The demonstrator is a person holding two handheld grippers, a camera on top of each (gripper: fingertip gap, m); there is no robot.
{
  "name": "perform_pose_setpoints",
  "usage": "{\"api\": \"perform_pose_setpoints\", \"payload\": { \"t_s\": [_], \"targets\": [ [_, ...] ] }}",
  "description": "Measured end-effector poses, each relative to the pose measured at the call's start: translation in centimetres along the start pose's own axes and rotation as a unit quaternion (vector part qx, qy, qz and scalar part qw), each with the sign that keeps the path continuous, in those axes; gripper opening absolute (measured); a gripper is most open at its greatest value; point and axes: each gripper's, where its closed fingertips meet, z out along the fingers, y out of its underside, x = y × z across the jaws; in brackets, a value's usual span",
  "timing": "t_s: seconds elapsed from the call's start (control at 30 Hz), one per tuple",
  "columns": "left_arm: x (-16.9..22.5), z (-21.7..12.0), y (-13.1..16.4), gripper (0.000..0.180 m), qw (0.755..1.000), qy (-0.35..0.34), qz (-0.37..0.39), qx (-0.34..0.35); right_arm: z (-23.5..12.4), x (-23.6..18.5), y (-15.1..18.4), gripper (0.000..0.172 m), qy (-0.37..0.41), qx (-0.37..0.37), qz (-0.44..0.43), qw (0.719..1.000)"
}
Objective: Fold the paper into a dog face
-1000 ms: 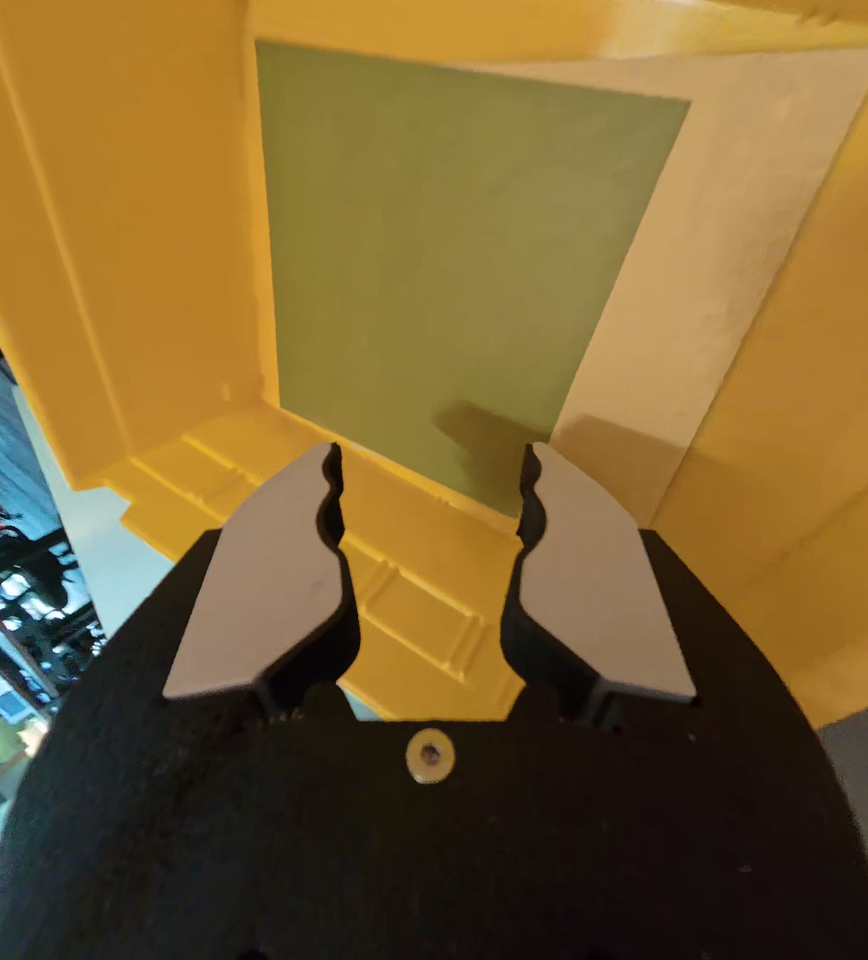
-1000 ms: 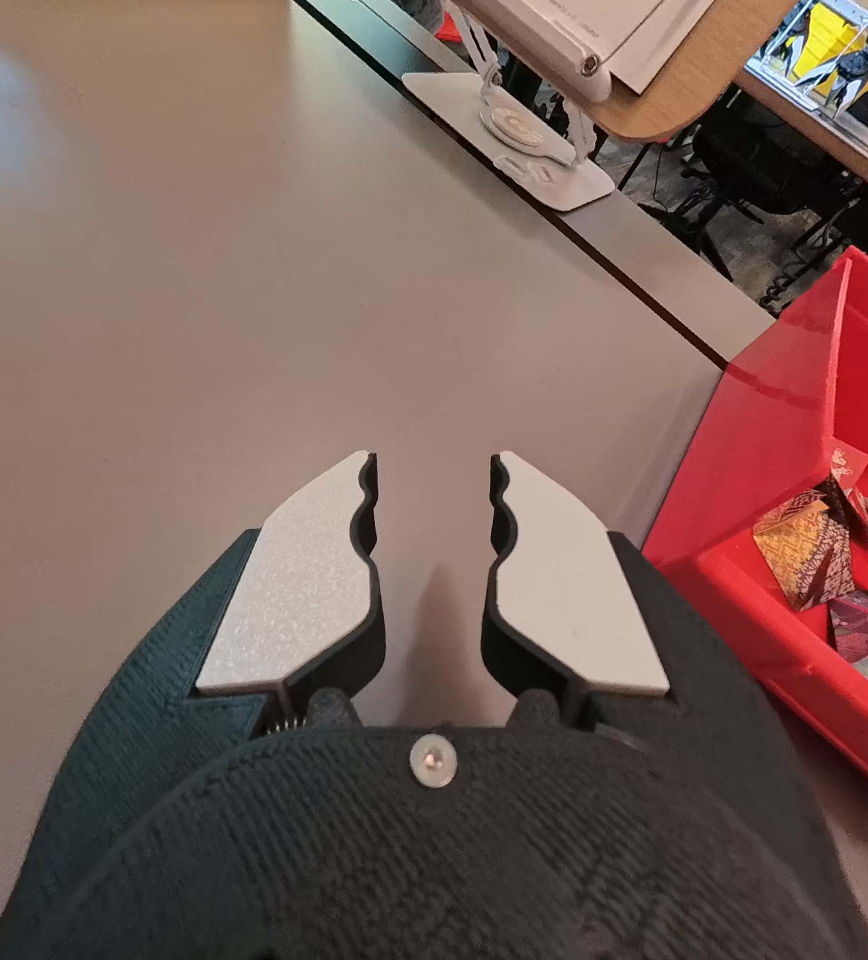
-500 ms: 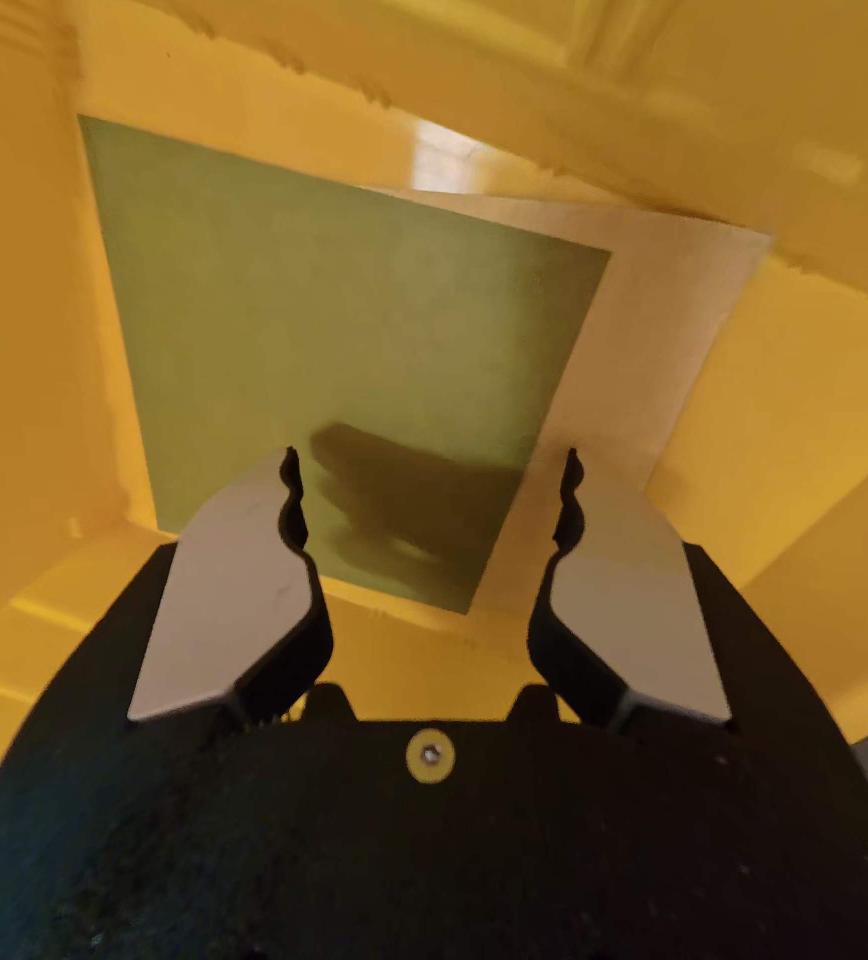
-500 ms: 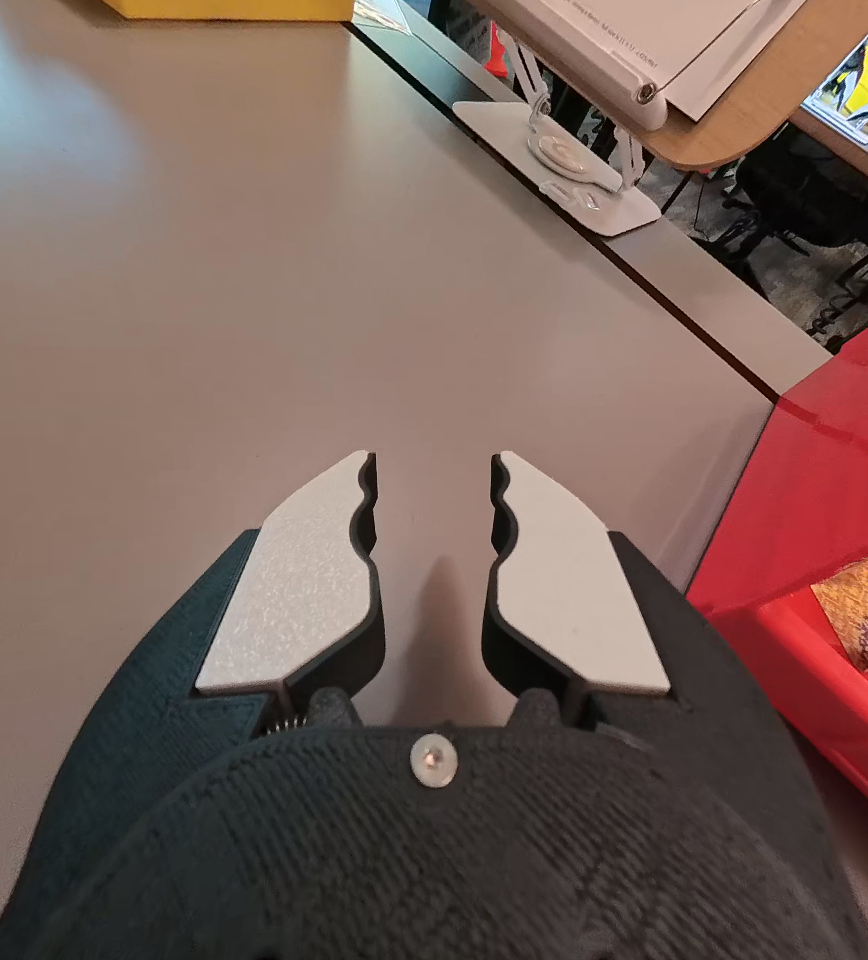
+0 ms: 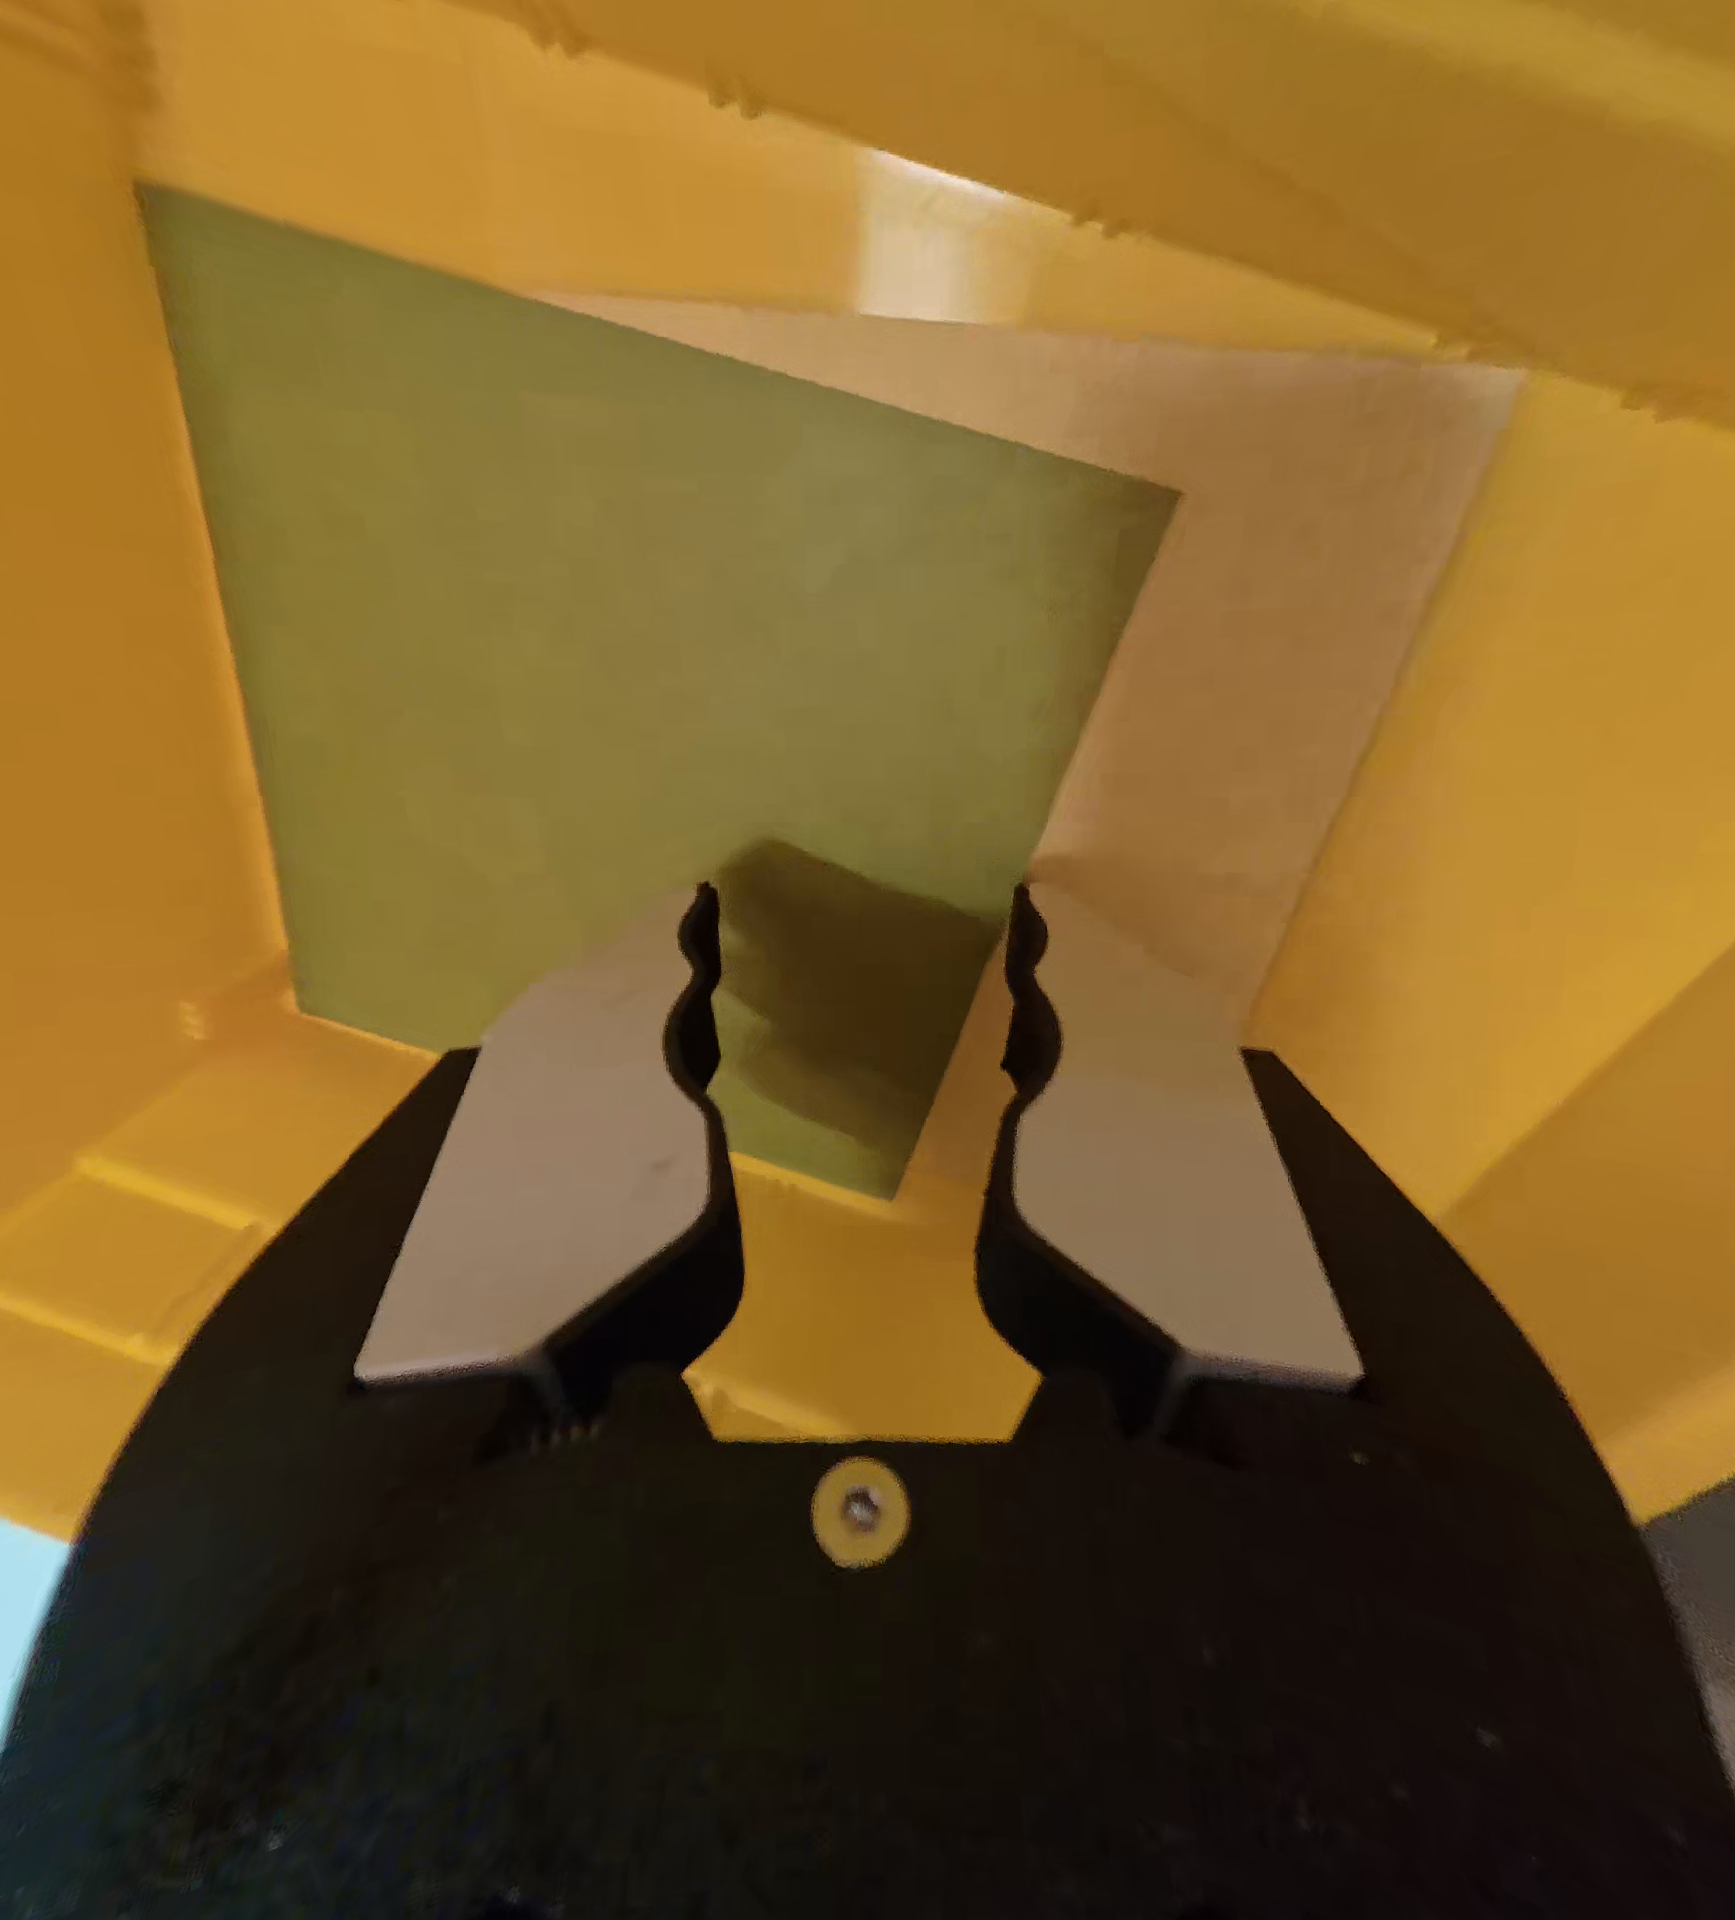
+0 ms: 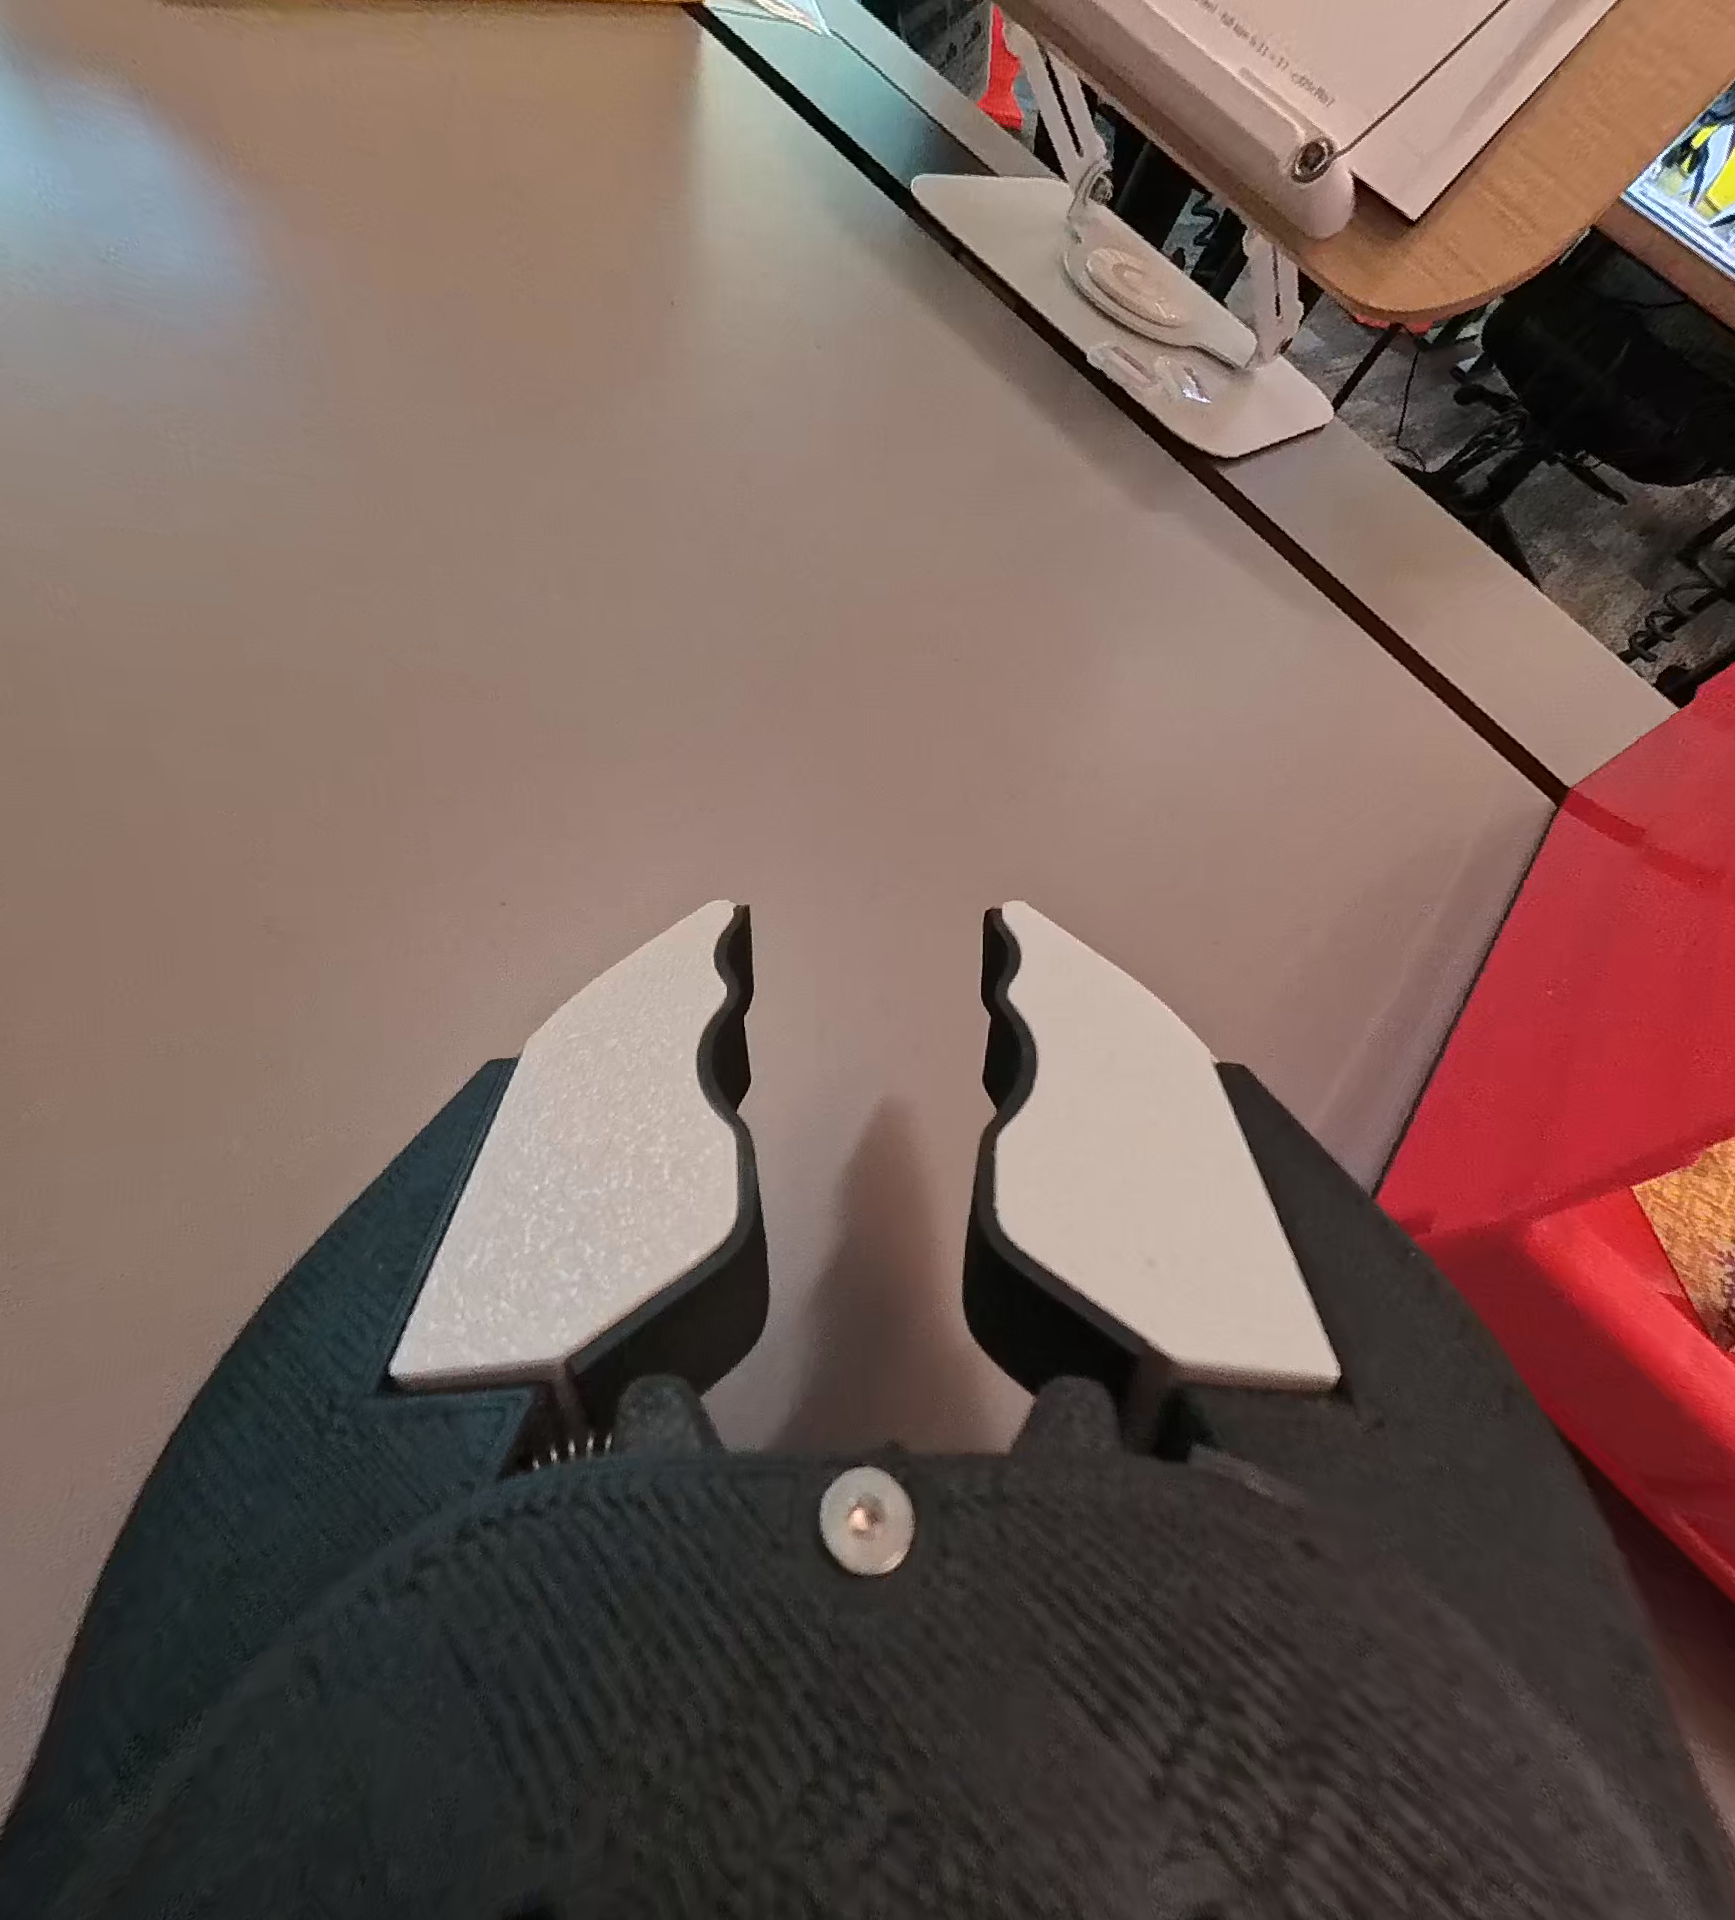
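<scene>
Two sheets lay flat in the yellow bin [image 5: 63, 623], the green paper [image 5: 634, 644] on top of a cream sheet [image 5: 1289, 582], and the left gripper [image 5: 858, 904] hung over the green one's near corner, fingers [image 5: 593, 1143] wide apart and holding nothing. Closing there could, I judged, pinch both sheets or only crumple the corner. The right gripper [image 6: 865, 920] waited above the bare bench [image 6: 530, 571], equally wide and empty.
</scene>
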Motion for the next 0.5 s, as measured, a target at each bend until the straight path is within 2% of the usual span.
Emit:
{"api": "perform_pose_setpoints", "payload": {
  "t_s": [0.03, 0.2, 0.33, 0.5],
  "targets": [
    [0.0, -0.1, -0.1, 0.051, 1.000, -0.015, 0.016, 0.001, 0.0, 0.0, 0.0, 0.042, 0.000, -0.001, -0.001, 1.000],
    [0.1, -0.5, -0.7, 0.051, 0.996, -0.066, 0.053, 0.013, 0.1, -0.2, -0.1, 0.042, -0.002, 0.000, -0.006, 1.000],
    [2.0, -0.9, -4.3, 0.057, 0.994, -0.022, 0.013, 0.110, 0.0, -0.2, -0.1, 0.042, -0.002, 0.000, -0.008, 1.000],
    [2.4, -0.4, -6.4, 0.059, 0.989, 0.011, -0.035, 0.140, -0.2, -0.1, -0.2, 0.042, 0.002, 0.001, -0.010, 1.000]
  ]
}}
